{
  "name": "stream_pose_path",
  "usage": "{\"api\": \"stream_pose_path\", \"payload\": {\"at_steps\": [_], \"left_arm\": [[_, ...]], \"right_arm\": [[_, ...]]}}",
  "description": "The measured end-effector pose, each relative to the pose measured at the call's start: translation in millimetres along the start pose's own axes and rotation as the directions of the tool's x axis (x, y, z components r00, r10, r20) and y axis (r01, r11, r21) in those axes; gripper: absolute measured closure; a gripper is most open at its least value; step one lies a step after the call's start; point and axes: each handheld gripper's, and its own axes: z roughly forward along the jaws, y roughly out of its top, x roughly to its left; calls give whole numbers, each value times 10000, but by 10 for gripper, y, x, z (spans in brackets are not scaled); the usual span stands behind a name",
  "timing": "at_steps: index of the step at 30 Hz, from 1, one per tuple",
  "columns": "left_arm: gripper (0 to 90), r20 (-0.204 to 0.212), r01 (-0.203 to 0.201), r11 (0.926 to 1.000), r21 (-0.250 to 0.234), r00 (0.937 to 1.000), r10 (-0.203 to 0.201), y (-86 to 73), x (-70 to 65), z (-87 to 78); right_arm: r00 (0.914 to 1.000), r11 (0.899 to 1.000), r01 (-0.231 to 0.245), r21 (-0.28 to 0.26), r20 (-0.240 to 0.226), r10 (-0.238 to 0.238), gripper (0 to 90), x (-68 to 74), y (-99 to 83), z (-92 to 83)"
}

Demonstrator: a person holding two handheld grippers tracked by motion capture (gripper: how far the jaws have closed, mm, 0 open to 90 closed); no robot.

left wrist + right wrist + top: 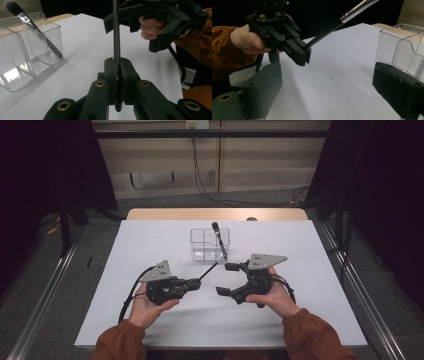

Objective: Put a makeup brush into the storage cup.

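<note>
My left gripper [194, 283] is shut on the black handle of a slim brush [212, 268], which slants up toward a clear plastic organizer [210, 244]. In the left gripper view the handle [116, 32] rises straight out of the shut jaws [117, 65]. The right gripper view shows its silver ferrule [355, 10] beyond the left gripper [300, 54]. My right gripper [228, 279] stands open just right of the brush, with nothing between its fingers [262, 87]. A second brush [219, 240] leans inside the organizer [27, 55], bristles up.
A white sheet [150, 245] covers the table, with a strip of wood [215, 214] showing at the far edge. Metal rails [45, 300] run along the floor on both sides. Cables [200, 180] hang by the back wall.
</note>
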Motion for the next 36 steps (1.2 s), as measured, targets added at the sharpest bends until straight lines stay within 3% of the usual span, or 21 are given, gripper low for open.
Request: {"api": "stream_pose_path", "payload": {"at_steps": [4, 6, 8, 11, 23, 36], "left_arm": [[854, 73, -98, 9998, 172, 9999, 97, -28, -22, 28], [853, 75, -121, 9995, 280, 9999, 119, -52, -24, 43], [854, 101, -102, 9995, 301, 9999, 99, -70, -31, 58], [853, 179, -149, 9992, 372, 9997, 142, -80, -40, 70], [852, 169, -224, 9988, 444, 9996, 217, -84, -47, 68], [852, 331, -328, 9969, 713, 9990, 305, -114, -50, 136]], "right_arm": [[10000, 9999, -67, -99, -19, 67, 113, 6, 7, 4], [10000, 9999, 63, -154, -52, -64, 170, 9, 12, 9], [9999, 9998, -145, -131, -47, 144, 175, 6, 10, 44], [10000, 9999, -79, -93, -35, 78, 192, -1, 7, 58], [9980, 9984, -478, -307, -423, 465, 535, -23, 20, 46], [9935, 9947, -849, -583, -814, 800, 719, -64, 29, 22]]}}
